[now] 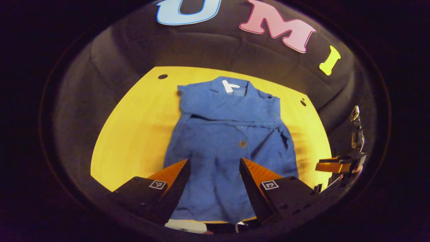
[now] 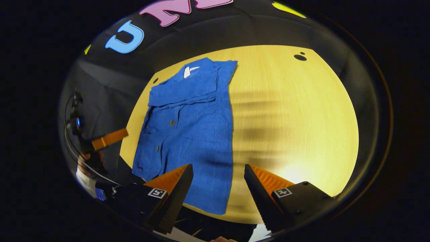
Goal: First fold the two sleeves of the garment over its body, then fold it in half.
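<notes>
The blue shirt (image 1: 228,141) lies flat on the table (image 1: 141,127), sleeves folded across its body; my jaws hover above it, both pairs wide, holding nothing.

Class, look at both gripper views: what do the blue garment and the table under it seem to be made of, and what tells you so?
Blue garment: looks like woven cloth, probably cotton, matte; it lies limp with soft creases, fine lines in the weave and a button.
Table: apparently wood or a wood-look laminate, smooth, slightly glossy; faint straight grain lines and a bright glare patch suggest this.
</notes>
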